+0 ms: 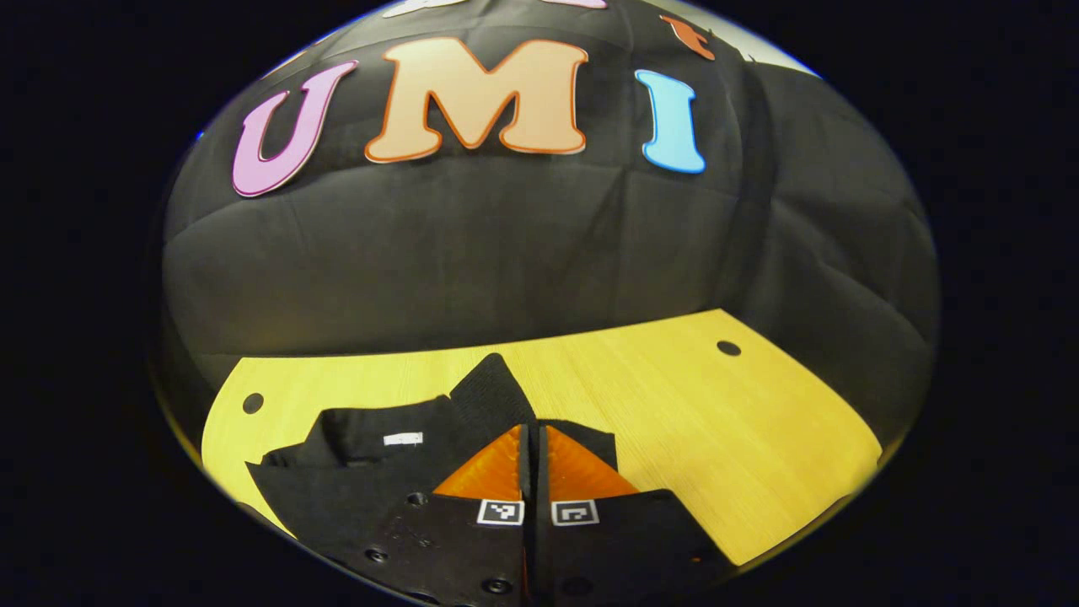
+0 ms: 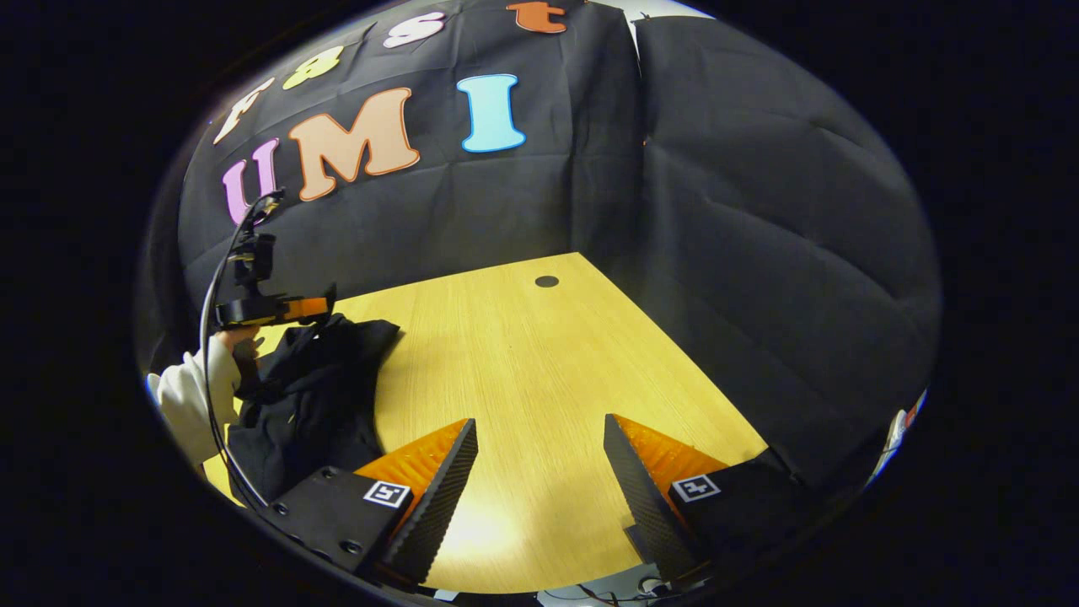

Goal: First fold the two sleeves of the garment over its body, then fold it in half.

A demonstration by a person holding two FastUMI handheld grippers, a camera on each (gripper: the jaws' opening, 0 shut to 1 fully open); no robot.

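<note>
- Left tool (image 1: 533, 438) is pressed together on the black garment (image 1: 371, 472) – cloth pinched between both fingers.
- Right tool (image 2: 539, 438) is spread above the tabletop (image 2: 523, 362).

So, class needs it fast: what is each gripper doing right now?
Left gripper: closed, pinching the black garment.
Right gripper: open, empty, above the table.

One garment (image 1: 371, 472), one table (image 1: 674, 396), two hand-held grippers: left (image 1: 533, 432), right (image 2: 539, 426).
</note>
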